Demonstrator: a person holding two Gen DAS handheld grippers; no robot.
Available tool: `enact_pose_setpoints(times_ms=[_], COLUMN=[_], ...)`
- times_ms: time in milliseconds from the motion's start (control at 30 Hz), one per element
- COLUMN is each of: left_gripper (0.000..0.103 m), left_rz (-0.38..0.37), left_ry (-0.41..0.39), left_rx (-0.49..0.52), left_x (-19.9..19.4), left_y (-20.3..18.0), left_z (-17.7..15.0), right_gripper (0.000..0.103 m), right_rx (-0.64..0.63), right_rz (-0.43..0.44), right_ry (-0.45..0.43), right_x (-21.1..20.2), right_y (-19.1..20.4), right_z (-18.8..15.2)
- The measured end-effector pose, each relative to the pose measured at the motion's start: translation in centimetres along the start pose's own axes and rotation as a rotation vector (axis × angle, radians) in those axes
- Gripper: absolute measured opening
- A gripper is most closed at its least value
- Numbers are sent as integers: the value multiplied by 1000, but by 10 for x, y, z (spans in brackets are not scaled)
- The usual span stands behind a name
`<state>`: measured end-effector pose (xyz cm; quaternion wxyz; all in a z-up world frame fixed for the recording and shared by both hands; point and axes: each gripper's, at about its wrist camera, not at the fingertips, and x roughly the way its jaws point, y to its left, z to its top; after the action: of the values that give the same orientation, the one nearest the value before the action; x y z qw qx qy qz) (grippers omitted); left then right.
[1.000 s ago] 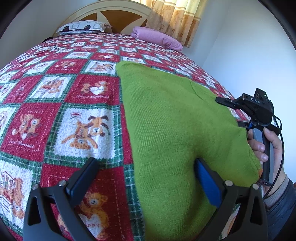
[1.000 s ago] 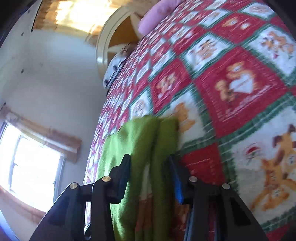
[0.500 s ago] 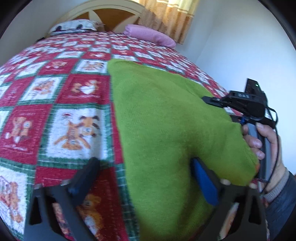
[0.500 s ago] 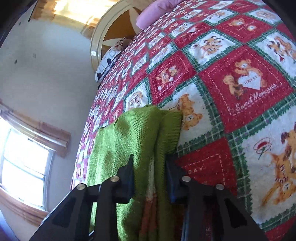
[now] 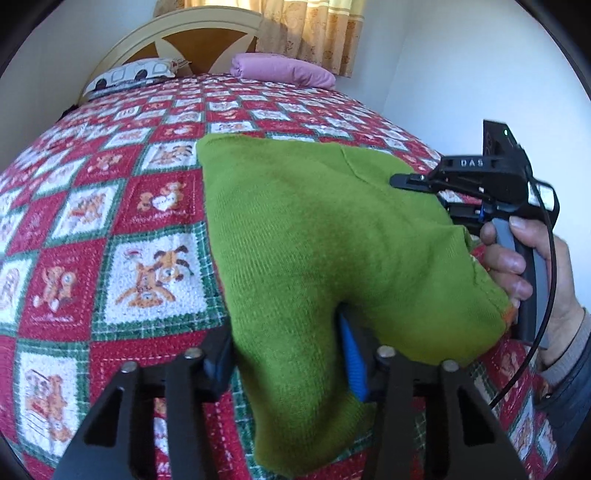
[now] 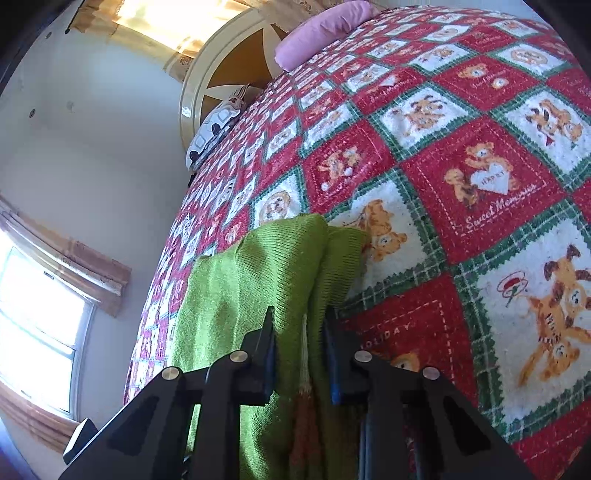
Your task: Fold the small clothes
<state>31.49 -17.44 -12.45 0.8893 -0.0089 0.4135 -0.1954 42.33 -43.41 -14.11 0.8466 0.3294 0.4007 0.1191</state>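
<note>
While my left claw (image 5: 288, 354) pinches the near edge of the green sweater (image 5: 314, 236), the left wrist view shows the knit bunched thick between the fingers. Sweater lies on the quilted bed (image 5: 110, 221), its near-right corner lifted off the quilt. Risk, my judgement: a bite this thick could slip out, and the fold would land crooked. My right claw (image 5: 413, 181) enters from the right side; its tips are buried behind fabric here, so its grip cannot be read from this view. My right hand (image 5: 524, 266) is partly cut off by the sweater.

Right wrist view: right claw (image 6: 301, 350) is pressed onto a doubled ridge of sweater (image 6: 258, 280). Risk: only one layer held, so layers separate on the carry. An orange-brown patch sits low between the fingers; I cannot identify it. Pink pillow (image 6: 321, 33) lies at the headboard.
</note>
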Motion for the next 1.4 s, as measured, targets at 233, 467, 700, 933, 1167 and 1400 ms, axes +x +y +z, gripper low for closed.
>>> enact_pose_setpoints(times_ms=[233, 467, 700, 933, 1167, 1400], left_gripper=[27, 23, 22, 21, 21, 21], left_rz=[20, 9, 13, 37, 64, 106], left_ry=[-9, -22, -44, -74, -101, -126], left_rx=[47, 51, 51, 30, 0, -42], left_x=[-15, -34, -59, -87, -114, -142], left_y=[-8, -7, 3, 24, 48, 80], left_z=[8, 9, 3, -6, -17, -30], right_gripper=[20, 20, 19, 19, 19, 19], right_rx=[-30, -57, -86, -109, -147, -189], right_rz=[16, 38, 60, 98, 140, 186], right_ry=[-25, -44, -34, -18, 9, 45], right_x=[-15, -30, -37, -33, -20, -2], right_y=[21, 41, 61, 86, 122, 161], right_z=[-2, -9, -24, -46, -67, -90])
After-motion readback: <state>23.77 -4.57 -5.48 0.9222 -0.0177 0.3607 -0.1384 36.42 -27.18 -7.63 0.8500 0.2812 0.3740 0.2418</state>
